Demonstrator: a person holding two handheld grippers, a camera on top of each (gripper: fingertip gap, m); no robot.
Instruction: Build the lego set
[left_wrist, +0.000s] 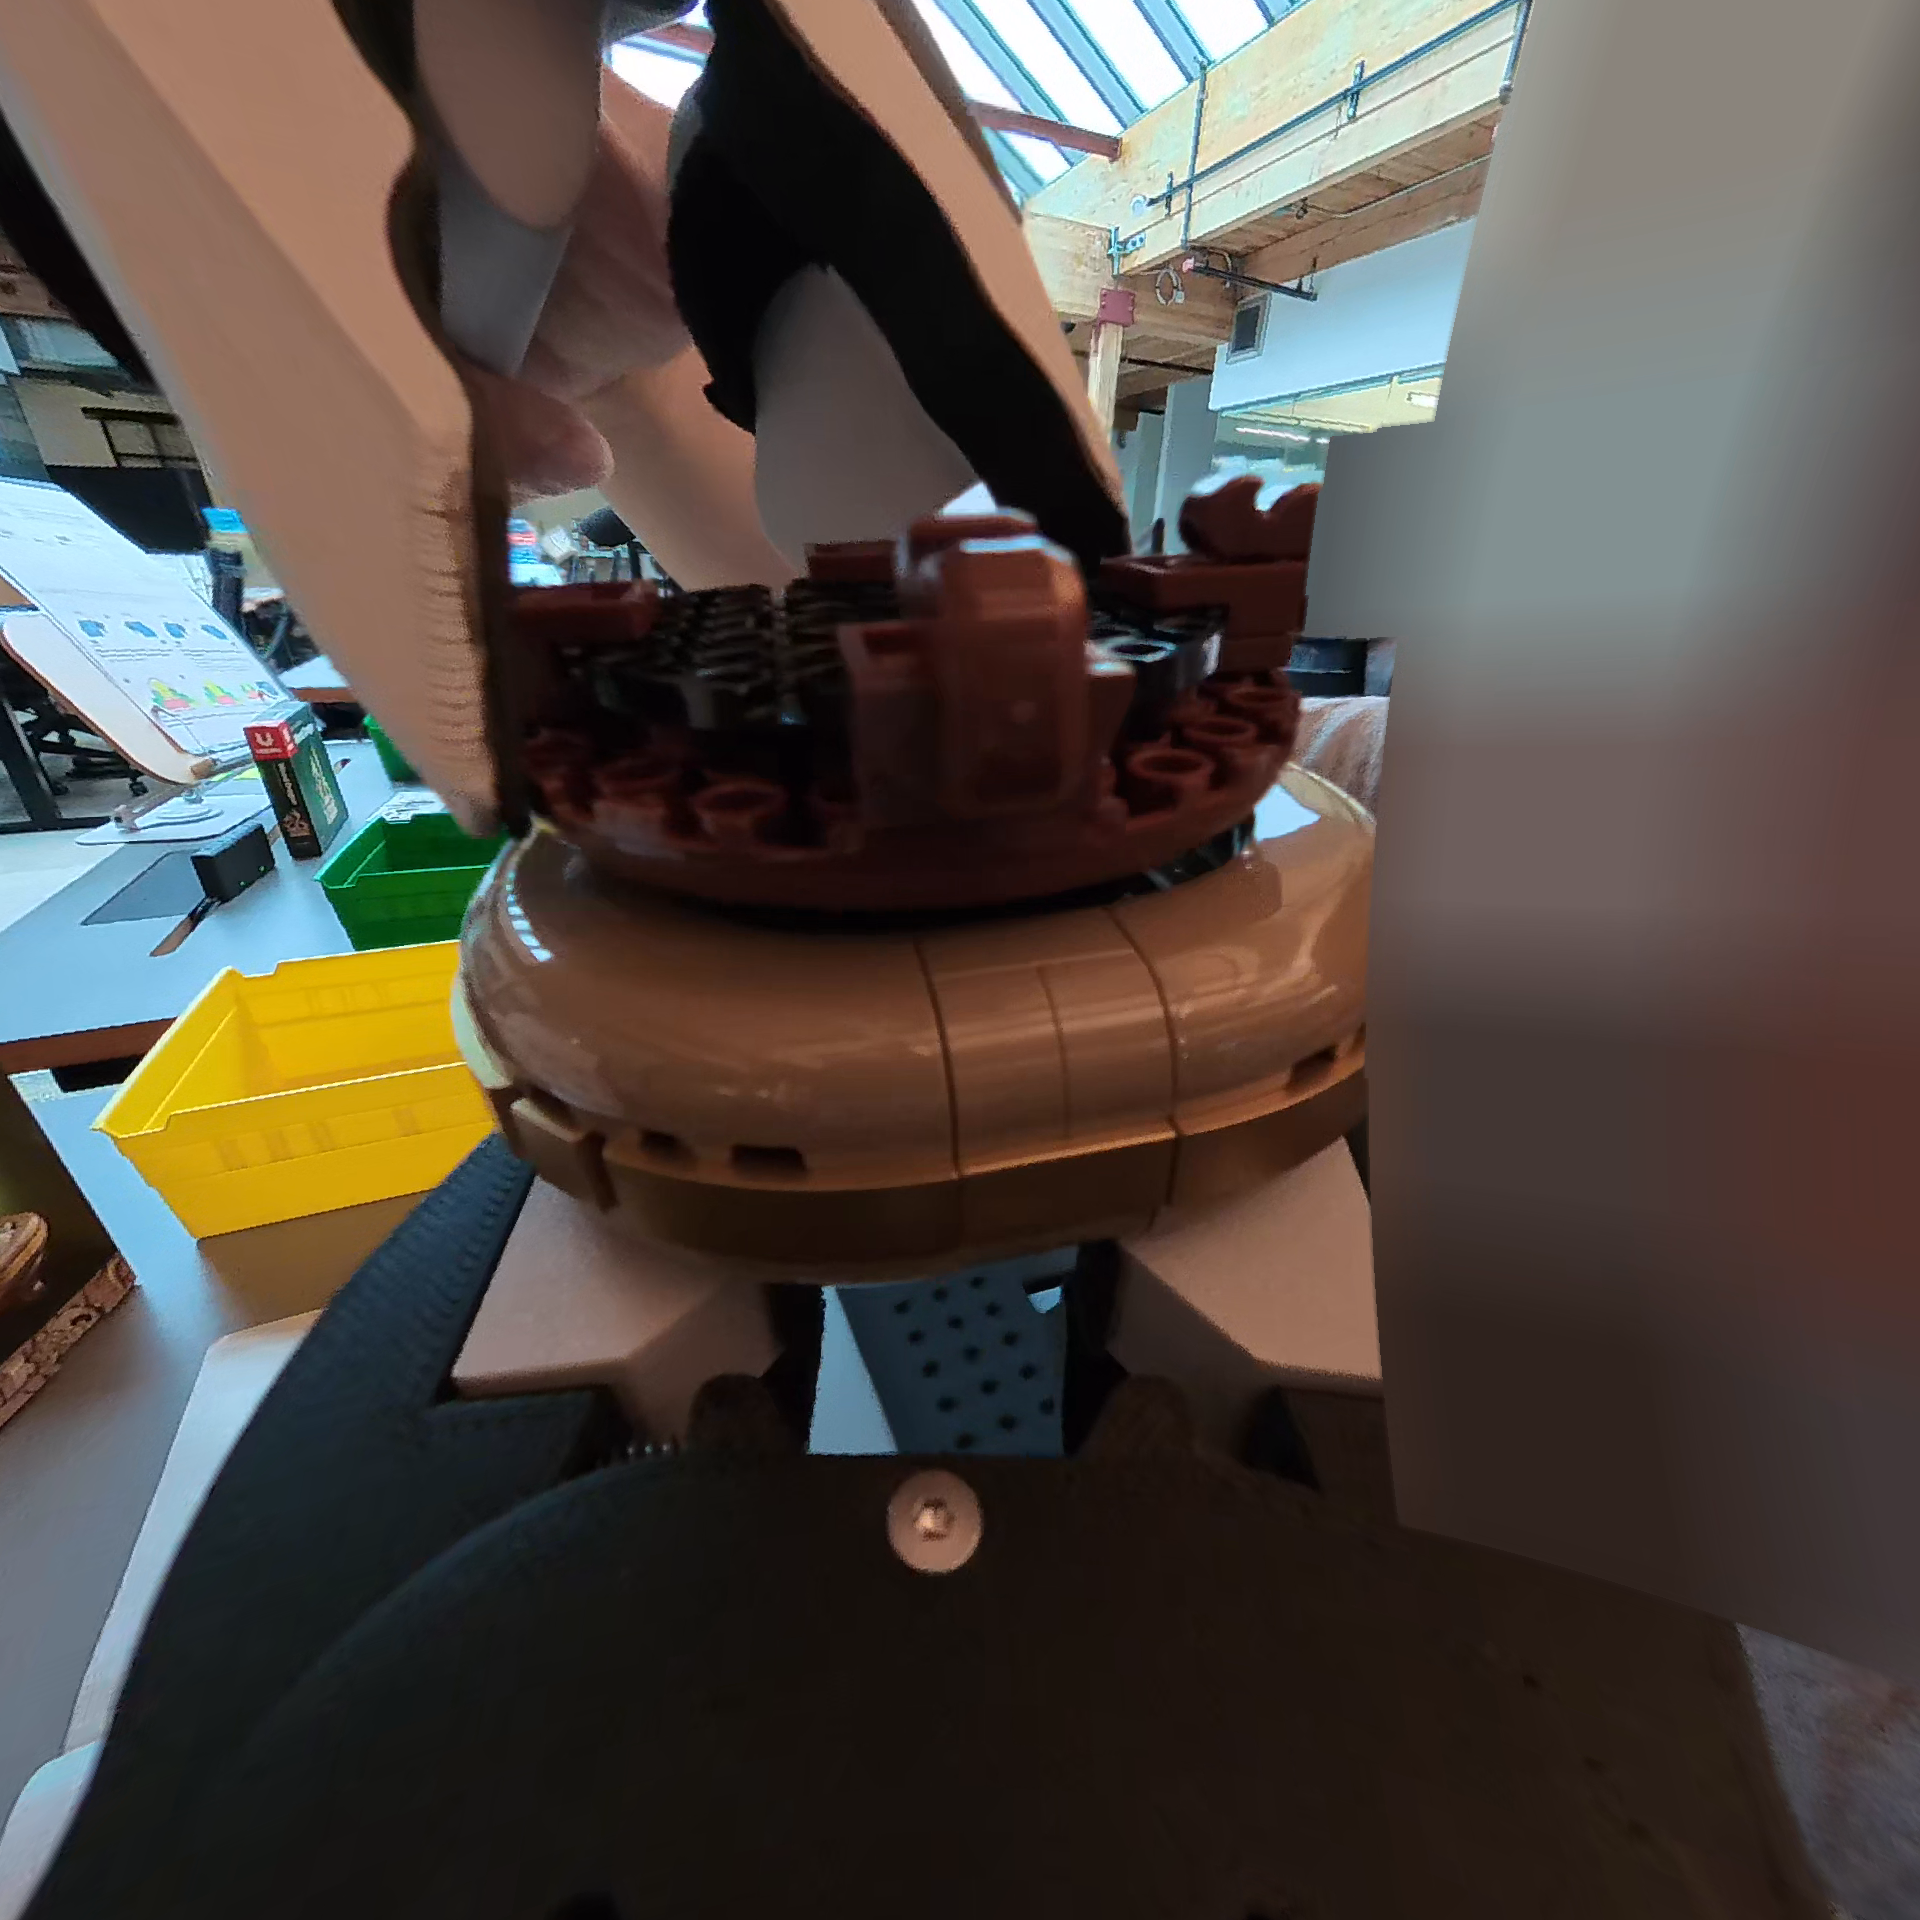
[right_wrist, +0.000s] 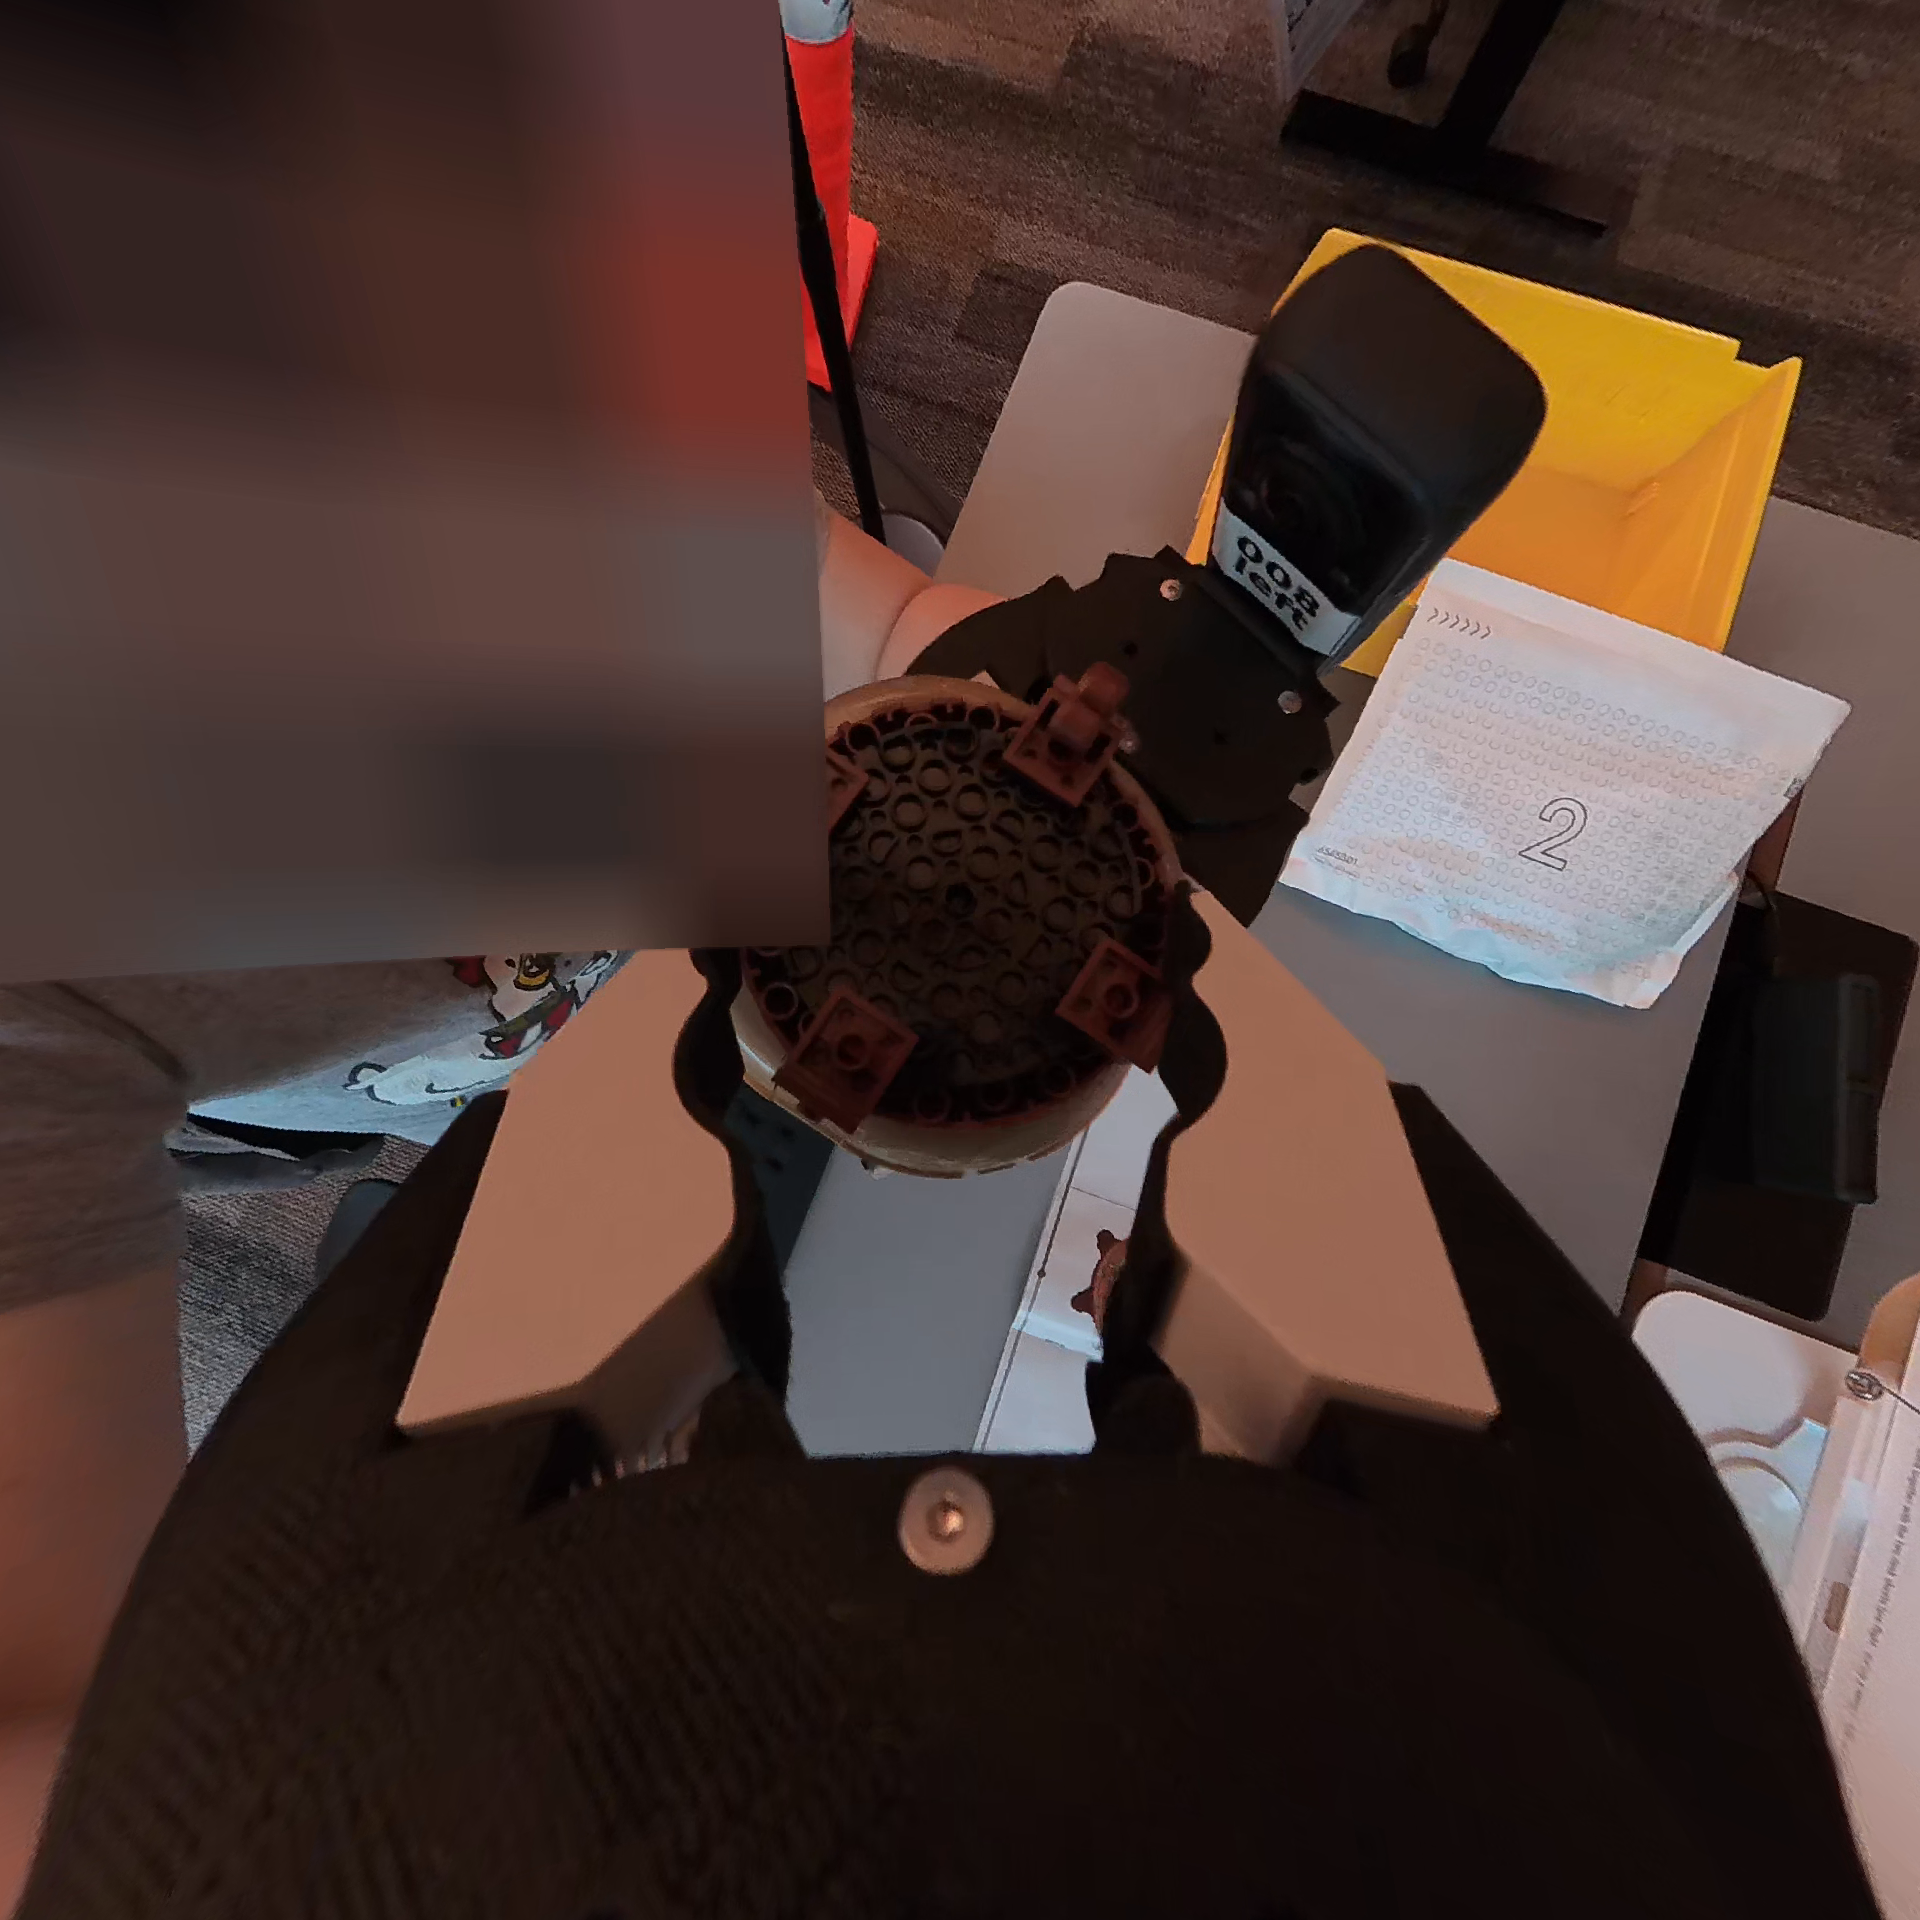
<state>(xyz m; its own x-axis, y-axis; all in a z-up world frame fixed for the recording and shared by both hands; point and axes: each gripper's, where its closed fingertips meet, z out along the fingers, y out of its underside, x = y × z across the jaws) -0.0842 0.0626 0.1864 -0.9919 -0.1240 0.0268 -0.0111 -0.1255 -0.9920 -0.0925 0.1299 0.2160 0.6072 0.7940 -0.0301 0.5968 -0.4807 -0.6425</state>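
Observation:
A round lego build fills the middle of both views: a glossy tan ring base (left_wrist: 831, 1018) topped by a reddish-brown studded disc (left_wrist: 727, 821) with a black studded centre (right_wrist: 966, 883). Small brown bricks (right_wrist: 847, 1049) stand around the disc's rim. My left gripper (left_wrist: 935, 1278) holds the build from underneath, its fingertips hidden behind the tan base; it also shows in the right wrist view (right_wrist: 1195, 727). My right gripper (right_wrist: 956, 966) comes from above, its two fingers (left_wrist: 312, 468) set wide against opposite edges of the brown disc.
A yellow bin (left_wrist: 291, 1081) and a green bin (left_wrist: 405, 873) stand on the grey table (right_wrist: 1455, 1091) to the left. An instruction booklet on a stand (left_wrist: 135, 634) is behind them. A white numbered bag (right_wrist: 1538, 790) lies beside the yellow bin (right_wrist: 1621, 416). An orange cone (right_wrist: 831, 208) stands on the floor. My hands' fingertips stand some 6 centimetres from each other.

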